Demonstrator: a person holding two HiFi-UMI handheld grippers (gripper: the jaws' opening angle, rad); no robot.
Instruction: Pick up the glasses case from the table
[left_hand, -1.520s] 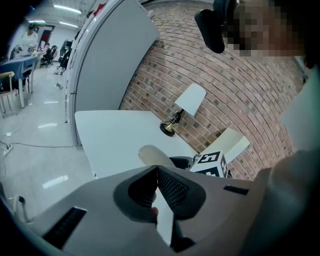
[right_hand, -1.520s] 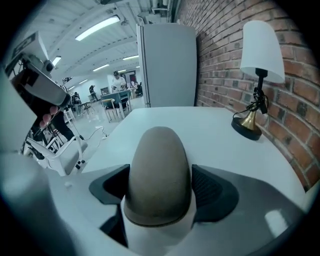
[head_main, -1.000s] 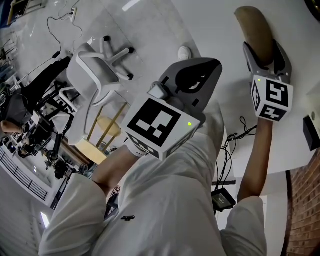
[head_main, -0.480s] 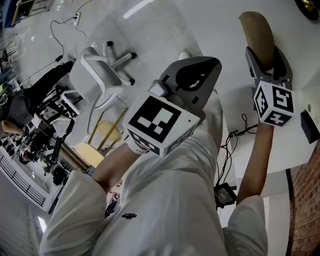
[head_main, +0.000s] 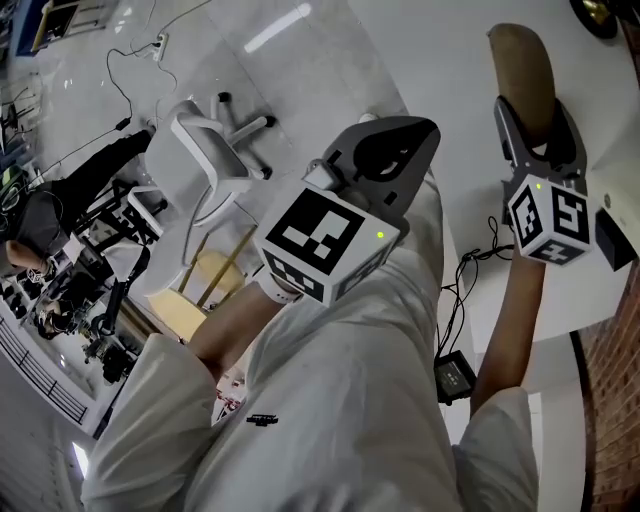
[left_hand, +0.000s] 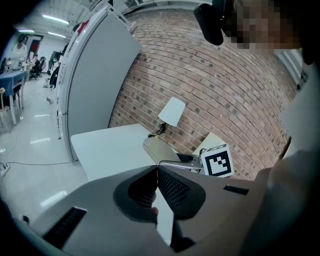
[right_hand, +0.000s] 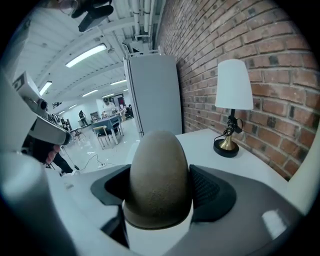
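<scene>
The glasses case (head_main: 520, 70) is a tan, rounded oblong, seen in the head view at the upper right over the white table (head_main: 450, 60). My right gripper (head_main: 528, 112) is shut on its near end, one finger on each side. In the right gripper view the case (right_hand: 157, 175) fills the space between the jaws, with the right gripper (right_hand: 159, 192) closed round it. My left gripper (head_main: 405, 145) is in mid-air left of the table, over my white sleeve, shut with nothing in it. In the left gripper view the left gripper (left_hand: 156, 172) has its pads together, and the case (left_hand: 159, 149) shows beyond.
A lamp (right_hand: 232, 100) with a white shade stands on the table by the brick wall (right_hand: 280, 45). A black box (head_main: 612, 240) lies at the table's right edge. On the floor are a white chair (head_main: 210, 150), a wooden stool (head_main: 195, 295), and cables with a black adapter (head_main: 455, 375).
The right gripper stays shut on the case, which sits slightly lower in the head view. The left gripper keeps its place. The view has shifted a little.
</scene>
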